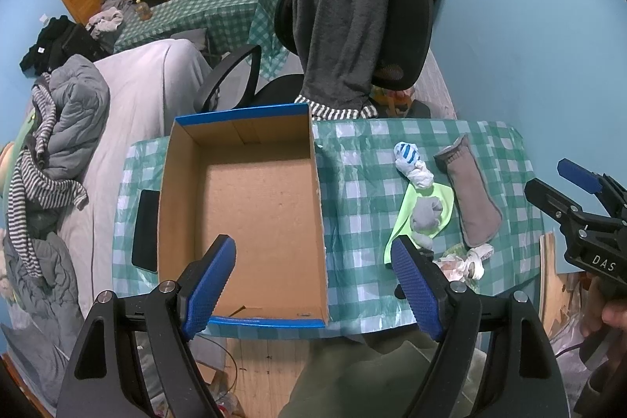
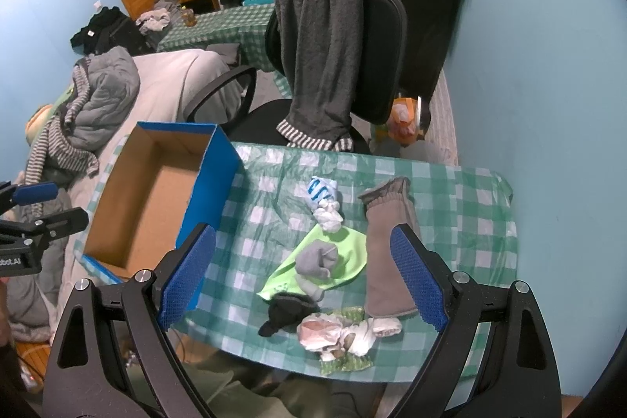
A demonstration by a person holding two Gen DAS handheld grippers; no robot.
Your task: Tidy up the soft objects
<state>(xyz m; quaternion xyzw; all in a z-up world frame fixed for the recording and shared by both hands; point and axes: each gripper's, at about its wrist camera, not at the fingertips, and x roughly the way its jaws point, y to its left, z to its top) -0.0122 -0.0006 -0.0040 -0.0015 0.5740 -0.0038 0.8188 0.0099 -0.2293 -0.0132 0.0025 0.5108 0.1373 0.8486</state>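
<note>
Clearly both tools, left tool (image 1: 313,285) and right tool (image 2: 303,279), gaped wide, empty; the limp grey sock (image 2: 386,253) looked light, best pinched mid-length.

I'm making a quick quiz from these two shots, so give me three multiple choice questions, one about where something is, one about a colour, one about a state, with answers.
1. Where does the grey balled sock lie?
A. in the box
B. on the lime green cloth
C. on the chair

2. What colour is the outside of the cardboard box?
A. red
B. yellow
C. blue

3. What state is the box in?
A. open and empty
B. closed with a lid
C. full of socks

Answers: 1 B, the sock sits on the green cloth on the checked table. 2 C, its outer walls are blue. 3 A, only its bare brown floor shows, and both the left hand-held gripper and right hand-held gripper are open, holding nothing.
</note>
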